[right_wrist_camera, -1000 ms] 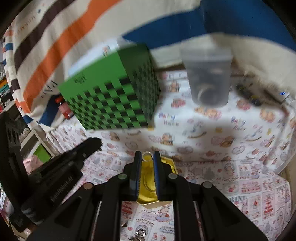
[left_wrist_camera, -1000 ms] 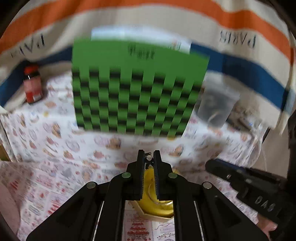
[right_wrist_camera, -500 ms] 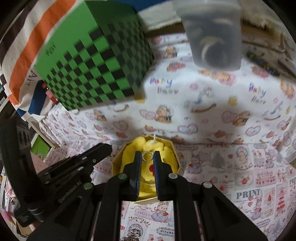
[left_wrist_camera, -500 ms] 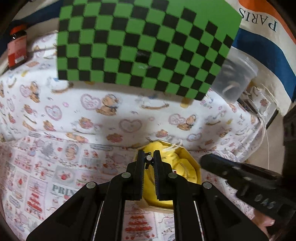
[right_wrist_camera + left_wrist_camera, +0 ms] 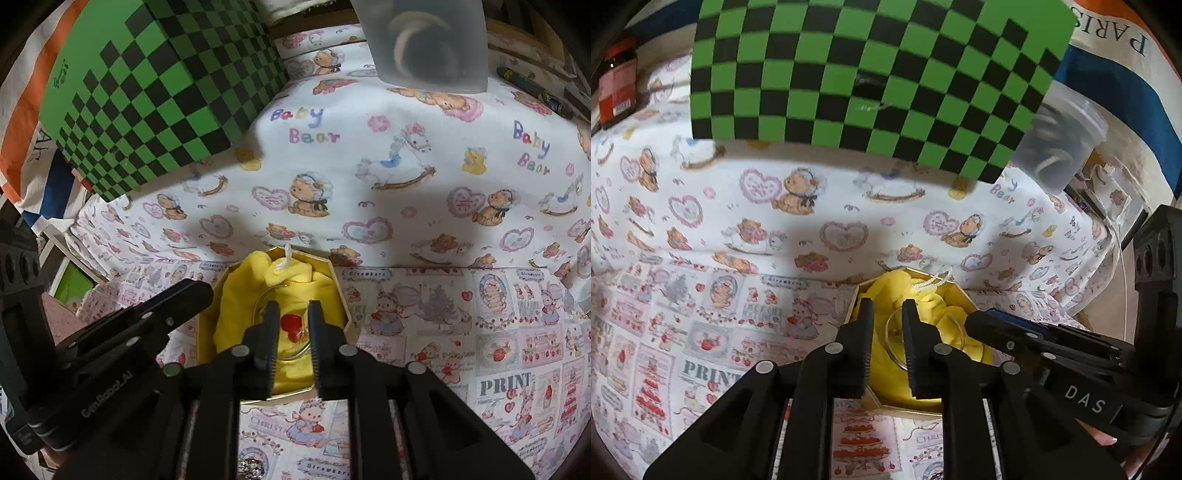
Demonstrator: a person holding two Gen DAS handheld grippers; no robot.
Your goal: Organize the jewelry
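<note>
A: Checkered green and black, the big box (image 5: pixel 871 74) stands at the far side of the worktop (image 5: pixel 812 206), and it closes the room behind. The clear plastic tub (image 5: pixel 424 40) stands beside it. Between them and the small gold box (image 5: pixel 338 291) the printed cloth is free, so I think there is good room to draw back or to go to the sides.

B: And the near side?

A: Tight. The two tools are close together above the small gold box. The left gripper (image 5: pixel 884 314) has its jaws a little apart, with nothing between them. The right gripper (image 5: pixel 290 314) is the same, jaws parted, holding nothing. In the left view, its tip is just beside the left one, so they could knock each other if both go down together.

B: Where is the jewelry?

A: A thin bangle (image 5: pixel 897 339) lies on the yellow cloth (image 5: pixel 886 291) inside the box, and a small red piece (image 5: pixel 291 325) lies within its ring, seen between the right jaws.

B: What may go wrong?

A: The cloth is soft and folded; a jaw could catch it and pull up the cloth with the bangle. The bangle is thin and may slip. A push on the rim could also tip or slide the light box.
</note>
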